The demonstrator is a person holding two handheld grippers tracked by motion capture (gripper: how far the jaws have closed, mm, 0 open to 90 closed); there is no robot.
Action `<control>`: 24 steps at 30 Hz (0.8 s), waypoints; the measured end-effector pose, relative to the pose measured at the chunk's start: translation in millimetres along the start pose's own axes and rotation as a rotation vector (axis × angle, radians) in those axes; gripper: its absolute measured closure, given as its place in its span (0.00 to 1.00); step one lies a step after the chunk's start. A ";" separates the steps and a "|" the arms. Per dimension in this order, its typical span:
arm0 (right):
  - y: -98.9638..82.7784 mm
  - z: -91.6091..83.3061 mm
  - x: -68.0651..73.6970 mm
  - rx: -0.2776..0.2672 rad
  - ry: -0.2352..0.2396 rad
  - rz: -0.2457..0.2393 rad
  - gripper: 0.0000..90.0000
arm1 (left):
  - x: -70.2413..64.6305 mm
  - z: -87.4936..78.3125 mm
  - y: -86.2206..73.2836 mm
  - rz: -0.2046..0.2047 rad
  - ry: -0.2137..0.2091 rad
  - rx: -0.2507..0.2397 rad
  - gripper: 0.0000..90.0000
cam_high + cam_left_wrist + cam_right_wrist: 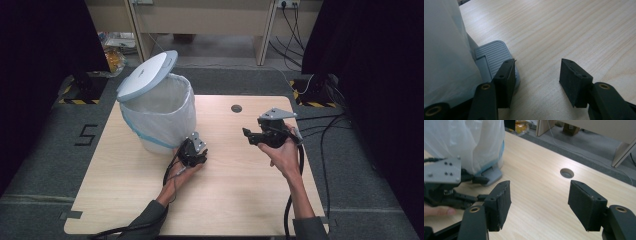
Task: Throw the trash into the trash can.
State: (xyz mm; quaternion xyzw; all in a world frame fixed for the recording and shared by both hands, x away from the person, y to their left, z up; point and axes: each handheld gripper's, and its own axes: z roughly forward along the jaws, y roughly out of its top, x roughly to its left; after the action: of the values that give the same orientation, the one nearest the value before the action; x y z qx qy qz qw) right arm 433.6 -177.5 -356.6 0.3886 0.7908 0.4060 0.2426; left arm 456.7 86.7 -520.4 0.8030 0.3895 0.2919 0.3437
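A white pedal bin lined with a white bag stands at the table's left rear, its grey-white lid tilted up. My left gripper sits right at the bin's foot, open and holding nothing. In the left gripper view one jaw overlaps the edge of the ribbed grey pedal. Beside that pedal hangs the bag. My right gripper is held right of centre, above the table and pointing left, open and empty. It looks at the left gripper, the pedal and the bag.
The wooden table has a round cable hole near its far edge, which the right gripper view shows as the hole. Cables trail from both grippers toward the near edge. Beyond the table are desk legs and floor cables.
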 end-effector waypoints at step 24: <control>-74.1 -2.8 4.2 0.060 -0.021 0.056 0.33 | 0.1 0.2 0.2 0.003 0.001 -0.003 0.51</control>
State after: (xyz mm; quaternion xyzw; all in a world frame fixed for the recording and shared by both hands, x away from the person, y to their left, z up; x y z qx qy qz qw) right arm 398.2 -202.7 -416.9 0.4219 0.7888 0.3847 0.2277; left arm 457.0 86.6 -520.4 0.8030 0.3880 0.2936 0.3442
